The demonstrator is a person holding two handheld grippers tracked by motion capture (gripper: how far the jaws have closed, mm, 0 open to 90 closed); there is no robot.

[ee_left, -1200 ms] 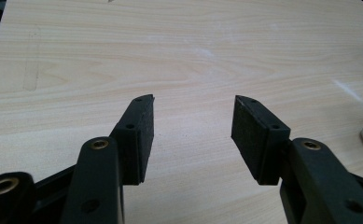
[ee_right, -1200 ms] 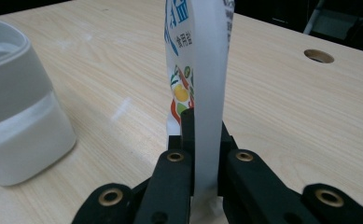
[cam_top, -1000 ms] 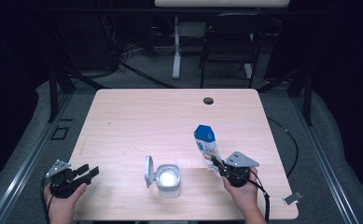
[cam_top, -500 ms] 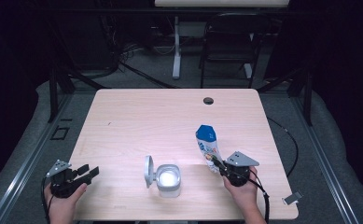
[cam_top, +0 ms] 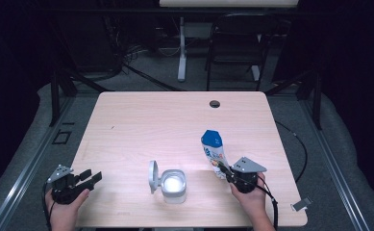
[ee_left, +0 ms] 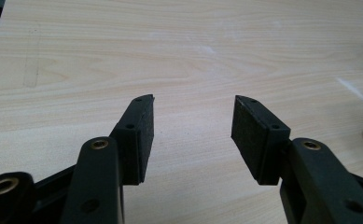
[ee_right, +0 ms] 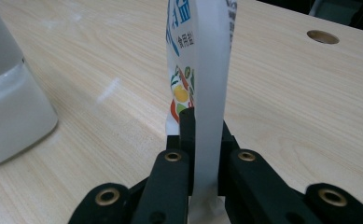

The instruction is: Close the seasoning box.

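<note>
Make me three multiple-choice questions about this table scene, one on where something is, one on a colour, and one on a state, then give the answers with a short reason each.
1. Where is the white container relative to the pouch?
A. Beyond it, by the table hole
B. Toward the person's left of it, near the front edge
C. Under it

2. What colour is the top of the pouch?
A. Blue
B. Red
C. Green

3. How does the left gripper stand?
A. Shut on the pouch
B. Shut on the container's lid
C. Open, holding nothing

Answers:
1 B, in the high view the container sits between the two hands, left of the pouch.
2 A, the high view shows a blue top on a white body.
3 C, the left gripper view shows its jaws apart over bare table, while the right gripper clamps the pouch.
</note>
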